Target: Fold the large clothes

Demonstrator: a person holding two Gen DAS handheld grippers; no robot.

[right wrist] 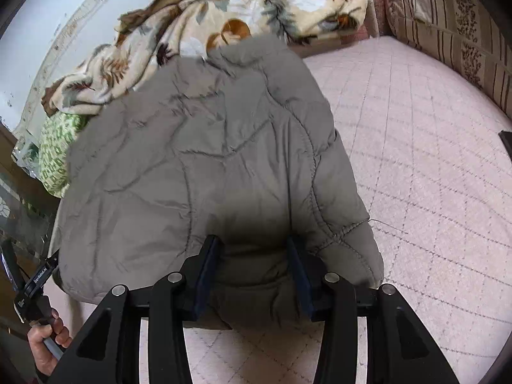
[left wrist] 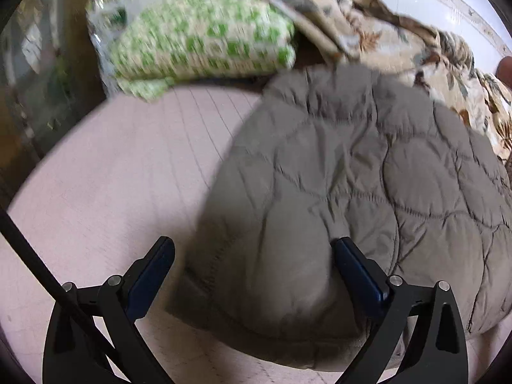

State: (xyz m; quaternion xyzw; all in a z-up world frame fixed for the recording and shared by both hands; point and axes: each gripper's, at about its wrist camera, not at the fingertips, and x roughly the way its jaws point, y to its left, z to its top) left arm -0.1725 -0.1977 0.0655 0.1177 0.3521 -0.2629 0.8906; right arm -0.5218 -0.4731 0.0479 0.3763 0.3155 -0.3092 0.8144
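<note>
A grey-brown quilted puffer jacket lies folded in a thick bundle on the pale pink quilted bed cover. In the left wrist view my left gripper is open wide, its jaws spread over the jacket's near left edge. In the right wrist view the jacket fills the middle. My right gripper has its jaws partly closed around a bulge of the jacket's near edge, the padding pressed between the blue pads.
A green-and-white checked pillow lies at the far left of the bed. A cream floral blanket is heaped behind the jacket. A striped cushion borders the bed's right. A hand holding the other gripper's handle shows at lower left.
</note>
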